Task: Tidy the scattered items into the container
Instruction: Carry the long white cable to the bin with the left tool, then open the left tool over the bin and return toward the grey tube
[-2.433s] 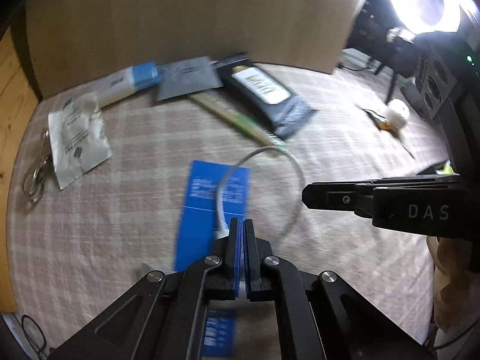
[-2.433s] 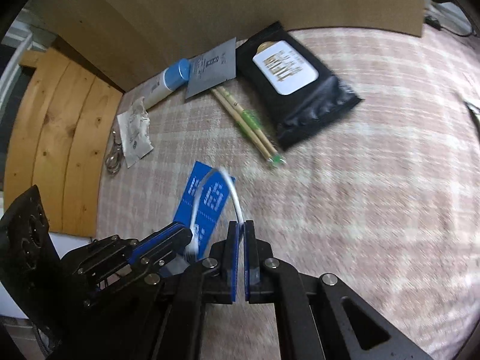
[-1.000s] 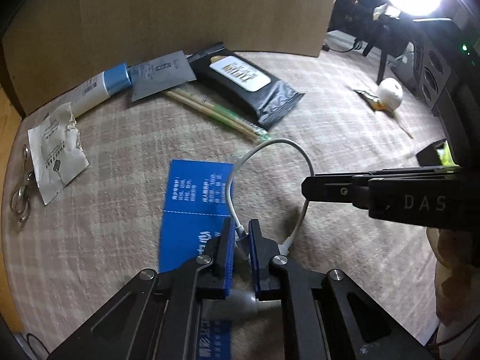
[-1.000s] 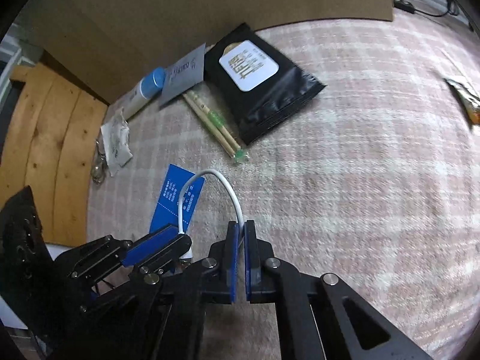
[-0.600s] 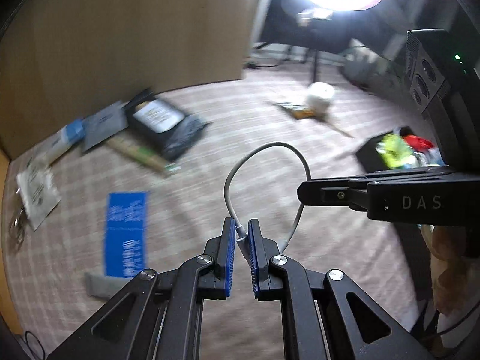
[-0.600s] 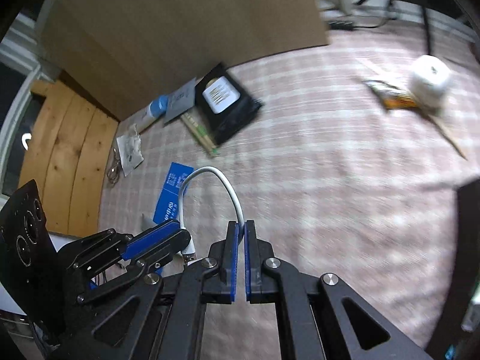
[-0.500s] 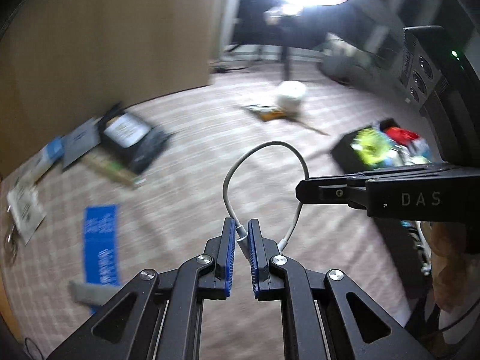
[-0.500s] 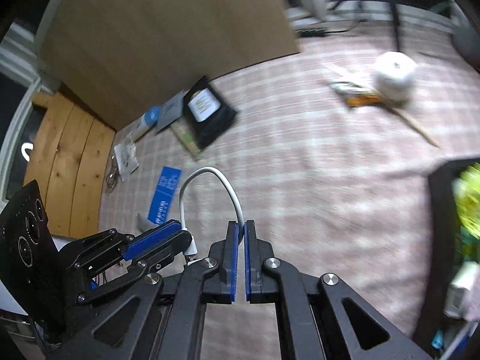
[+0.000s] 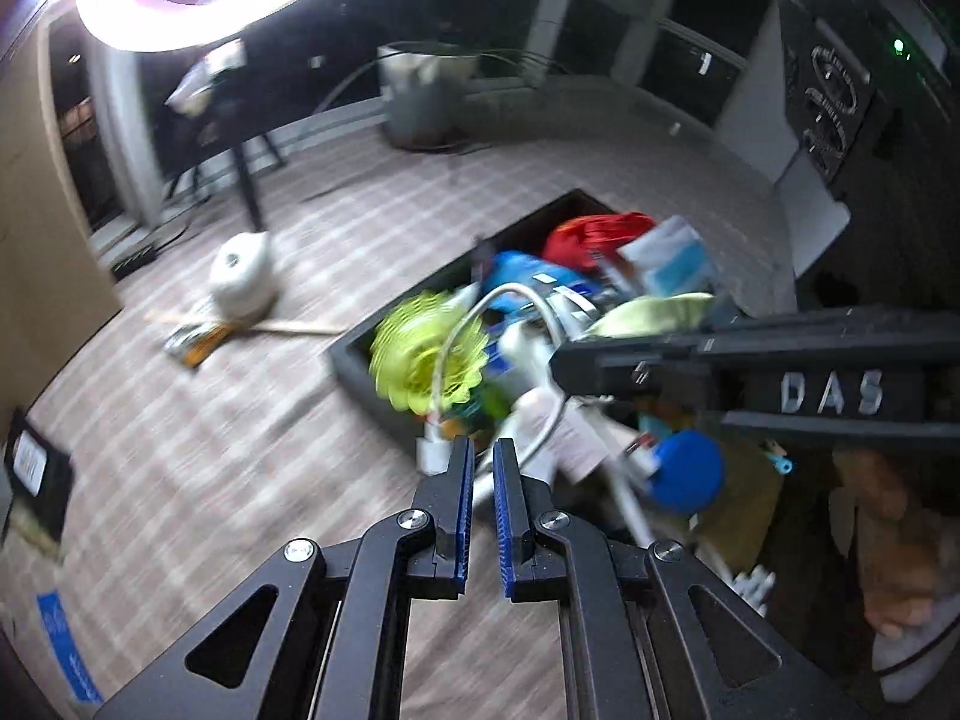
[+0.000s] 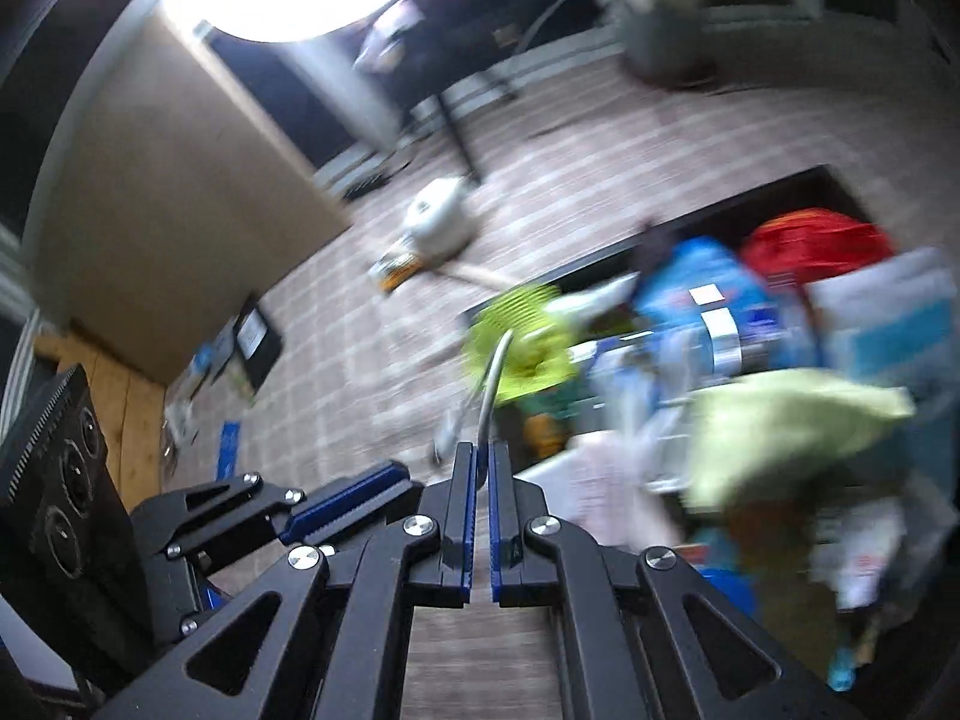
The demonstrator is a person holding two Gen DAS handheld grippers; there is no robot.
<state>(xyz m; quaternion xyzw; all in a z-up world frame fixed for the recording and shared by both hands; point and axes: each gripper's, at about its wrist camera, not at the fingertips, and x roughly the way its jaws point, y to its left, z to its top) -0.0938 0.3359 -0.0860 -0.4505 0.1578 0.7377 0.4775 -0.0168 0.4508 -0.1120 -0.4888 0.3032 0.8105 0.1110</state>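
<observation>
A short white cable (image 9: 462, 330) arches between my two grippers, one end in each. In the left wrist view my left gripper (image 9: 483, 450) is shut on one end, whose plug pokes out beside the fingers. My right gripper (image 9: 564, 363) reaches in from the right, shut on the other end. The right wrist view shows the cable (image 10: 493, 378) rising out of my right gripper (image 10: 480, 453), with my left gripper (image 10: 417, 486) just to its left. Both hang over the near edge of the black container (image 9: 384, 384), which is piled with several colourful items. The view is blurred.
A white roll (image 9: 243, 273), a wooden stick and a snack wrapper (image 9: 198, 342) lie on the checked cloth left of the container. A blue card (image 9: 60, 642) and a black pouch (image 9: 36, 468) lie far left. A cardboard panel (image 9: 36, 240) and ring light (image 9: 198, 0) stand behind.
Both grippers, still holding the cable, have swung right and risen, from over the blue card to above the container's near edge. Both views have rolled.
</observation>
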